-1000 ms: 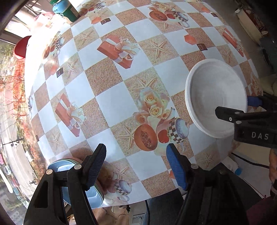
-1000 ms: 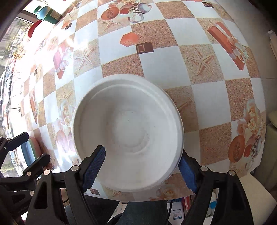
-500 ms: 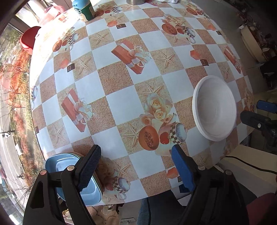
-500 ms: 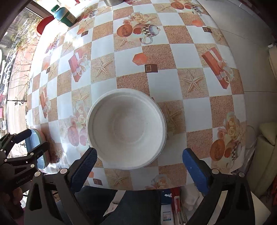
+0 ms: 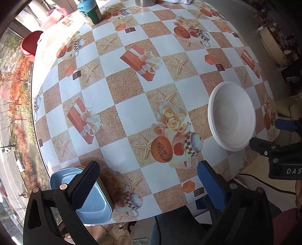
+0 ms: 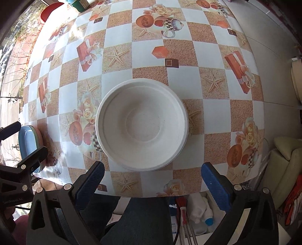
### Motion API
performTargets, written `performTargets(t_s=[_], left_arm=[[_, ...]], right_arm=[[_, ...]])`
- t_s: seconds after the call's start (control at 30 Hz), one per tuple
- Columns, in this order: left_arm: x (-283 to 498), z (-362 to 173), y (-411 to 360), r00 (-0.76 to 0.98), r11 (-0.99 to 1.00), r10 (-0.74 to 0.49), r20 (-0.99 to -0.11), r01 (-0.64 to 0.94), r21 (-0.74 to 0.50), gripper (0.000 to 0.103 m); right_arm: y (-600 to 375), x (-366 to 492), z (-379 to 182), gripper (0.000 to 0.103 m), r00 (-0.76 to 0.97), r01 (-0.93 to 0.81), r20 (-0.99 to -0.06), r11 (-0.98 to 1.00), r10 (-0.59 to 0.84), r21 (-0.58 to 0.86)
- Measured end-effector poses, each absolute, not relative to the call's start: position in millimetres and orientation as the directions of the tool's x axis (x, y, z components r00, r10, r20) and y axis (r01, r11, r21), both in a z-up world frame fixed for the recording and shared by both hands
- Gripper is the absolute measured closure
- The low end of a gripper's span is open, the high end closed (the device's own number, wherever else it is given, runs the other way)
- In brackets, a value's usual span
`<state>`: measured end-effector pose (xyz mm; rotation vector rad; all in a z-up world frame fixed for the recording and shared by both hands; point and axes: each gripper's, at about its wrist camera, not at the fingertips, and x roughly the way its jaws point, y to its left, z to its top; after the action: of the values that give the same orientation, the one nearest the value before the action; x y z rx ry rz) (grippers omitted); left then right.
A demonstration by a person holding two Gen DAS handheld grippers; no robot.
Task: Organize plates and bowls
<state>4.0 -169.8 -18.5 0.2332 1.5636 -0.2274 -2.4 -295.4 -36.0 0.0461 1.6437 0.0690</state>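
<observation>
A white bowl (image 6: 142, 124), seemingly a nested stack, sits on the patterned table near its front edge; it also shows at the right in the left wrist view (image 5: 231, 115). A blue square dish (image 5: 88, 205) sits at the table's front left corner, also seen in the right wrist view (image 6: 28, 145). My right gripper (image 6: 153, 185) is open and empty, held back from the bowl over the table edge. My left gripper (image 5: 148, 185) is open and empty, its left finger over the blue dish.
A green bottle (image 5: 89, 12) and a metal container (image 5: 145, 2) stand at the far side of the table (image 5: 132, 113). A red stool (image 5: 30, 44) is beyond the left edge. White bottles (image 6: 198, 209) sit below the table front. A cream sofa (image 6: 283, 160) is at the right.
Both grippers have pulled back and up from the table. The right gripper has drawn away from the white bowl, which stays put. More of the blue dish and far table shows.
</observation>
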Motion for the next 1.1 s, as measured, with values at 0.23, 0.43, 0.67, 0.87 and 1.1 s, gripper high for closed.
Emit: performTargets(t_s=[0.23, 0.43, 0.67, 0.87, 1.1], left_arm=[[7.6, -13.2, -167.0, 0.01, 0.959, 0.022, -1.0, 0.283, 0.024, 0.0], [8.3, -11.2, -167.8, 0.013, 0.958, 0.028, -1.0, 0.286, 0.031, 0.0], [11.5, -8.3, -160.9, 0.021, 0.964, 0.029, -0.999, 0.263, 0.033, 0.0], [13.1, -9.0, -156.8, 0.019, 0.966, 0.033, -0.999, 0.256, 0.037, 0.0], [13.6, -12.6, -153.4, 0.005, 0.97, 0.033, -0.999, 0.242, 0.033, 0.0]], right_arm=[[-296.5, -0.5, -33.8, 0.0, -0.07, 0.002, -0.995, 0.997, 0.074, 0.074], [-301.9, 1.8, -33.6, 0.0, -0.079, 0.023, -0.994, 0.997, 0.074, 0.072], [-296.5, 6.3, -31.8, 0.0, -0.076, -0.003, -0.995, 0.998, 0.066, 0.066], [-292.8, 8.7, -31.7, 0.0, -0.077, -0.015, -0.995, 0.998, 0.062, 0.064], [-289.4, 7.6, -34.7, 0.0, -0.089, -0.02, -0.994, 0.998, 0.062, 0.064]])
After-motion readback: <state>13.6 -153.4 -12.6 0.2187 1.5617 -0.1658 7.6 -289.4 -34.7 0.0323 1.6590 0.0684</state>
